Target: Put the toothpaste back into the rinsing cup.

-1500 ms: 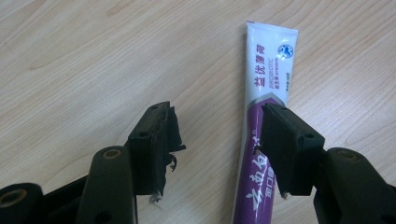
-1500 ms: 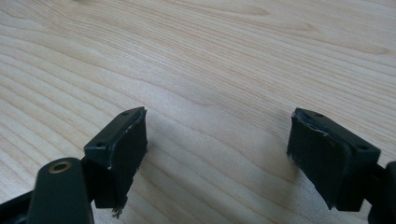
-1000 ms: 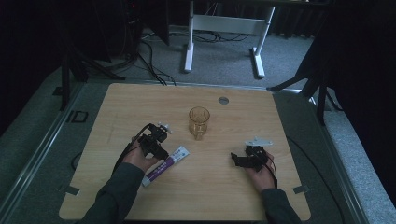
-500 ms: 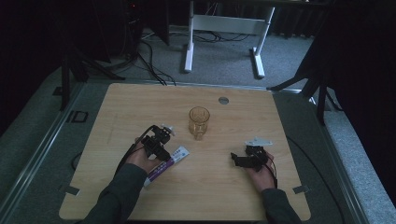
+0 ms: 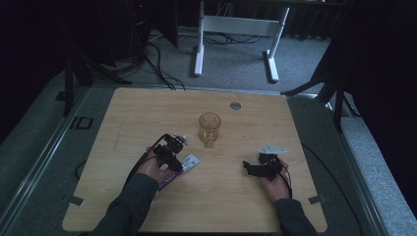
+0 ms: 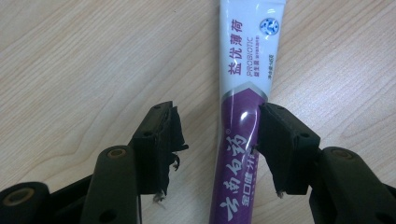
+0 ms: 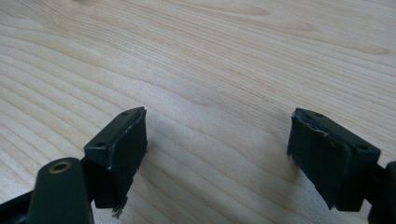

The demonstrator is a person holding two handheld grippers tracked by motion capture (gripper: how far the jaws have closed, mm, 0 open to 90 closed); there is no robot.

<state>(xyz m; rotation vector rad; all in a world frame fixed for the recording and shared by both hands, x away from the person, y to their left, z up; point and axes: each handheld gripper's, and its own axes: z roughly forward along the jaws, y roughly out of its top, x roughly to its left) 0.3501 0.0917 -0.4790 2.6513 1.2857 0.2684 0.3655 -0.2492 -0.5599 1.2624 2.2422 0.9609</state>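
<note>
Dark carpeted floor and the white legs of a second desk are seen behind a pale wooden table in the high view, with cables trailing across the carpet to the left. On the table, an amber glass stands upright near the centre, and a small grey disc is set into the board near the far edge. The left gripper is held over a purple-and-white toothpaste tube, which lies flat in front of the glass and well apart from every table edge; the right gripper is held low at the near right, well apart from the glass, with bare board around it. Wide open surface is left toward the far corners and along the near edge between the two sleeves. In the left gripper view, the toothpaste tube is seen lying lengthwise between the jaws: one pad is at the tube's edge, the other pad stands clear of it with bare wood between, so the tube is not yet clamped; the jaws have just been closing. In the right gripper view, the right gripper is shown with its jaws wide apart over bare wood grain, with nothing held.
</note>
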